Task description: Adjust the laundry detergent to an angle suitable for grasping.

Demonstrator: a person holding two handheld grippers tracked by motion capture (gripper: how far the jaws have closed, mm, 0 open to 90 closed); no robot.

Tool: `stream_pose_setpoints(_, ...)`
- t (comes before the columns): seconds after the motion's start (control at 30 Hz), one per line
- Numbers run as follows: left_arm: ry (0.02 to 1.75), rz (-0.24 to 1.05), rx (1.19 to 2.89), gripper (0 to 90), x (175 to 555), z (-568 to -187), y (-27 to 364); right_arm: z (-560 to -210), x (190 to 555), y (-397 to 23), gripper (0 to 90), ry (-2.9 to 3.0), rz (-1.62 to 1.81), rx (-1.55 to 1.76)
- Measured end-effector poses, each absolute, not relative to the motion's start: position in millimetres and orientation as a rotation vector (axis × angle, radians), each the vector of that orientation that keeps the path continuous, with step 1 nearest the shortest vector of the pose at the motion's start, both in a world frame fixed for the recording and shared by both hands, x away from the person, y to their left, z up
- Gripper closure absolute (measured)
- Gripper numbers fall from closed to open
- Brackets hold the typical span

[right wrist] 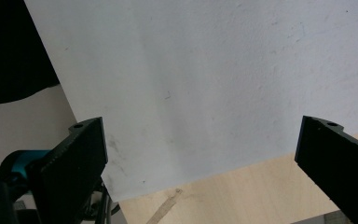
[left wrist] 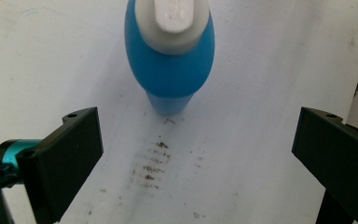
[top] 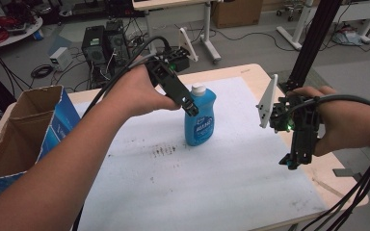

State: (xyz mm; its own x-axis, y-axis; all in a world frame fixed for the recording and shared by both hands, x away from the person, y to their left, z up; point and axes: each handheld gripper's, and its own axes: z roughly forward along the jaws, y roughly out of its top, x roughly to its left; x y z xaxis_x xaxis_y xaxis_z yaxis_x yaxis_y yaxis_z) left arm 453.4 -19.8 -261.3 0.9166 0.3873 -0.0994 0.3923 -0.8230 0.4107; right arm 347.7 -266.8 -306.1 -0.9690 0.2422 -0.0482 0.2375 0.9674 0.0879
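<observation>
Bottle: blue plastic, white cap, printed label; stood upright near the middle of the white sheet, a little toward the far side, just beyond a patch of dark smudges. In the left gripper view the bottle sat ahead of and between the spread black jaws, untouched by either.

Left gripper: released, jaws wide, held above and just left of the bottle's shoulder, angled down toward it. Grasp judged not yet made; approach nearly complete, closing and lifting left to do.

Right gripper: released, jaws wide, holding nothing, held well apart from the bottle over the sheet's right edge, where bare wooden table showed.

Cardboard box: open, empty as far as visible, at the table's left edge; a possible destination, by judgement only.
</observation>
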Motion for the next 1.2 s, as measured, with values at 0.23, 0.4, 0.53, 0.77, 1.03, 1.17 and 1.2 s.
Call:
stream_pose_setpoints(0.23, 0.578, 0.003, 2.615, 1.7, 458.9, -270.7, -32.2, -308.4, 347.7, -268.7, 1.2, 3.064, 0.135, 0.385)
stream_pose_setpoints(0.4, 0.602, 0.025, 2.583, 1.7, 461.5, -275.8, -38.8, -309.1, 347.8, -269.6, 1.2, 3.066, 0.130, 0.389)
stream_pose_setpoints(0.53, 0.616, 0.051, 2.570, 1.7, 463.0, -281.3, -43.1, -308.9, 348.1, -268.7, 1.3, 3.069, 0.117, 0.395)
stream_pose_setpoints(0.77, 0.625, 0.093, 2.565, 1.7, 464.2, -290.7, -51.9, -307.4, 349.3, -265.1, 1.2, 3.069, 0.121, 0.382)
stream_pose_setpoints(1.03, 0.640, 0.143, 2.557, 1.7, 465.1, -302.8, -61.7, -306.7, 349.4, -263.8, 1.3, 3.072, 0.119, 0.378)
stream_pose_setpoints(1.17, 0.631, 0.154, 2.564, 1.7, 465.5, -308.2, -64.3, -306.2, 348.4, -264.0, 1.3, 3.069, 0.117, 0.389)
stream_pose_setpoints(1.2, 0.631, 0.154, 2.559, 1.7, 465.9, -309.3, -64.7, -306.1, 348.4, -264.2, 1.3, 3.069, 0.116, 0.388)
